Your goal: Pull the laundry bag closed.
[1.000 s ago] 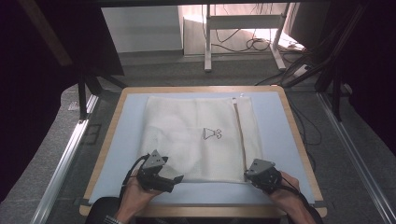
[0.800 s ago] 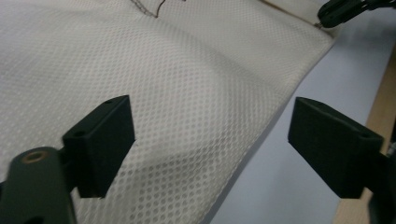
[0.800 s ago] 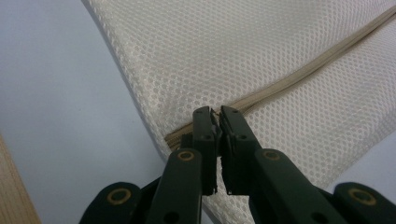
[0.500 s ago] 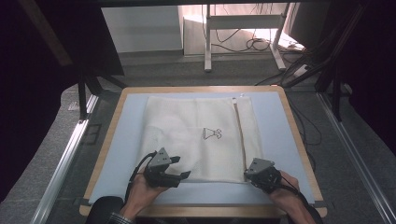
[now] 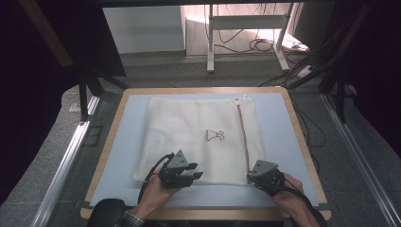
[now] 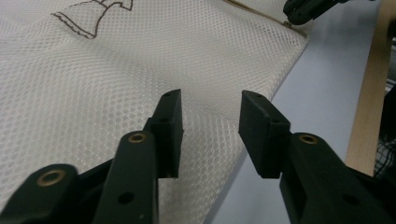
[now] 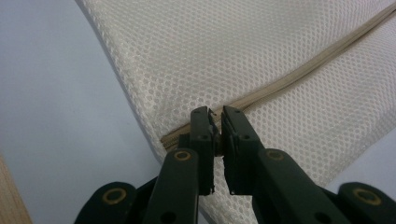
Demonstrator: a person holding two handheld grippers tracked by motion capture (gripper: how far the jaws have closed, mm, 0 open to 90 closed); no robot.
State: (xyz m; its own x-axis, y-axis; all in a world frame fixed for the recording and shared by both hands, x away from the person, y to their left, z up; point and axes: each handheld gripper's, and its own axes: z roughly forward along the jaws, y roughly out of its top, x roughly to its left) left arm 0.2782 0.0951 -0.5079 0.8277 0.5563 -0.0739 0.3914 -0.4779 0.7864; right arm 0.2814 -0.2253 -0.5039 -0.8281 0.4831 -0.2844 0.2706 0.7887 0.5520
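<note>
A cream mesh bag (image 5: 189, 127) lies flat on the pale blue table top (image 5: 125, 142), with a small dark print (image 5: 215, 135) and a beige zipper (image 5: 242, 137) down its right side. My left gripper (image 5: 197, 173) hovers over the bag's near edge, left of the middle. Its jaws (image 6: 210, 126) have just been closing and stand partly apart above the mesh (image 6: 93, 79), with nothing pinched. My right gripper (image 5: 251, 176) sits at the bag's near right corner. In the right gripper view, the right gripper (image 7: 215, 126) is shut on the near end of the zipper (image 7: 299, 77).
A wooden rim (image 5: 106, 146) frames the table top. Bare blue surface (image 7: 56, 93) lies left and right of the bag. Beyond the far edge stand a white stand's legs and cables (image 5: 246, 42) on the floor. Metal rails (image 5: 66, 165) run along both sides.
My left gripper has slid to the right along the bag's near edge, and its jaws have narrowed. The right gripper has kept still on the zipper end.
</note>
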